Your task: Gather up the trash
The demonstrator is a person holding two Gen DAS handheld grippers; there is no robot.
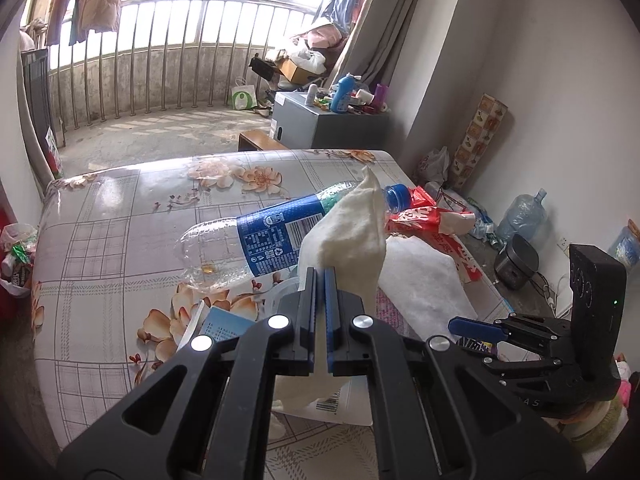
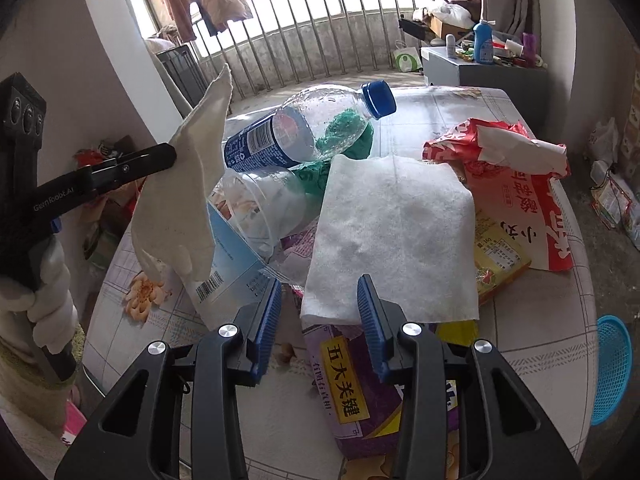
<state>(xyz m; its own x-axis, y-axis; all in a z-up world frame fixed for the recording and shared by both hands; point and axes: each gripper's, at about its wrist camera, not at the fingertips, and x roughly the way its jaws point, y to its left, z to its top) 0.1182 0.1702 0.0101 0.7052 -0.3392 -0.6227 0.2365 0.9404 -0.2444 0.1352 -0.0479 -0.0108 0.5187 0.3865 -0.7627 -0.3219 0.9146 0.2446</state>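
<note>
Blue-padded right gripper (image 2: 318, 312) is seen with jaws apart, empty, its far pad at the near edge of the flat white square tissue (image 2: 390, 236) lying just ahead. Left gripper (image 1: 319, 280), farther off, is clamped on a crumpled white cloth (image 1: 348, 224).

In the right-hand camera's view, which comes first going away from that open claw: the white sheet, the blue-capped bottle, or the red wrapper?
From the right gripper:
1. White sheet, just ahead, its near edge between the fingers.
2. Red wrapper, farther back on the right.
3. Blue-capped bottle, at the back, left of centre.
</note>
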